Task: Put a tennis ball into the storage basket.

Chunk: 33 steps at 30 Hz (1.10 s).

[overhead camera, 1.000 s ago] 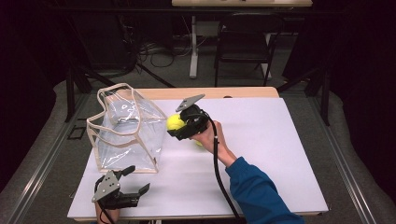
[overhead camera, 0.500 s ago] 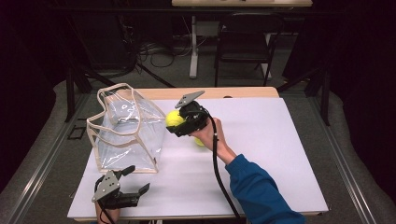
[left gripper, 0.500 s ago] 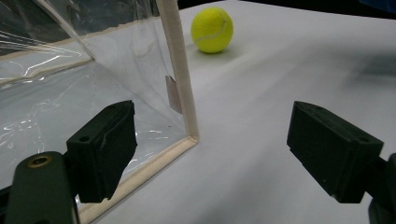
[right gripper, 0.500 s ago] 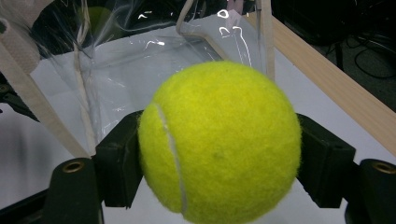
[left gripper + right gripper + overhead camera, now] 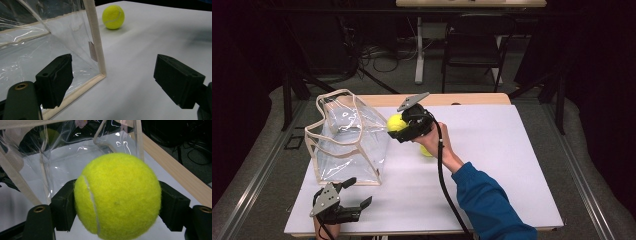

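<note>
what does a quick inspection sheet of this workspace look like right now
surface: white table top, bare wood strip along its far edge
job's things: tennis ball held up beside the clear bag; second tennis ball lying on the table
clutter: nothing seen
grippers: right gripper shut on the tennis ball; left gripper open, jaws apart by the bag's near corner, holding nothing
cables: black cable trails from the right gripper along the forearm; loose cables on the floor beyond the table
surroundings: dark room, chair and desk legs behind the table
</note>
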{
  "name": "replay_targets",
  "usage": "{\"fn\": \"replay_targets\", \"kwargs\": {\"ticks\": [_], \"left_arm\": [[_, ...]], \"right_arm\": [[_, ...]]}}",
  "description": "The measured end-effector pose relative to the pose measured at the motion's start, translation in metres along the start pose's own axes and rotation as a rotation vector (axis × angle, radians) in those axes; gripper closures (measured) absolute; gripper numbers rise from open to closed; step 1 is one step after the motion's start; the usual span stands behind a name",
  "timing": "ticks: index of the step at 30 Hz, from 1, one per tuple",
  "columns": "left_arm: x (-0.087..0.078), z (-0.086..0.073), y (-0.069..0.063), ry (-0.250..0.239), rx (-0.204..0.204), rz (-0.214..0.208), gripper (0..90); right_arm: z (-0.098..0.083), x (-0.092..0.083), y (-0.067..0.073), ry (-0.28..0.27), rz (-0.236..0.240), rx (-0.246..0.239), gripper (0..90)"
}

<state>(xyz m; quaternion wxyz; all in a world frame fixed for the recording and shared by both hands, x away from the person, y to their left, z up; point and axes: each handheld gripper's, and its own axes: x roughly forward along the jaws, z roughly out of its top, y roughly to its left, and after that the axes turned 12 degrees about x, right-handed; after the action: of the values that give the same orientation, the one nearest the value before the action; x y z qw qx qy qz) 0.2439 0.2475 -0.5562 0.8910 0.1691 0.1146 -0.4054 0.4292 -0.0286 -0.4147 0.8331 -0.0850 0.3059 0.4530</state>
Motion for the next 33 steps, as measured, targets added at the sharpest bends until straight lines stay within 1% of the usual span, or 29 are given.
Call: {"fn": "replay_targets", "kwargs": {"ticks": [5, 8, 15, 23, 33], "left_arm": [[0.0, 0.0, 0.0, 0.001, 0.003, -0.005, 16.3], [0.001, 0.0, 0.0, 0.005, -0.001, 0.001, 16.2], [0.001, 0.0, 0.0, -0.006, -0.003, -0.007, 16.2], [0.0, 0.0, 0.0, -0.005, -0.003, -0.003, 16.2], [0.0, 0.0, 0.0, -0.001, 0.0, -0.001, 16.2]], "right_arm": [[0.003, -0.001, 0.002, -0.002, -0.001, -0.002, 26.2], [0.006, -0.001, 0.002, 0.001, -0.003, -0.009, 26.2], [0.013, 0.0, 0.002, 0.004, -0.009, -0.014, 26.2], [0.017, -0.001, 0.002, -0.004, -0.008, -0.009, 26.2], [0.021, -0.001, 0.004, -0.01, -0.009, -0.014, 26.2]]}}
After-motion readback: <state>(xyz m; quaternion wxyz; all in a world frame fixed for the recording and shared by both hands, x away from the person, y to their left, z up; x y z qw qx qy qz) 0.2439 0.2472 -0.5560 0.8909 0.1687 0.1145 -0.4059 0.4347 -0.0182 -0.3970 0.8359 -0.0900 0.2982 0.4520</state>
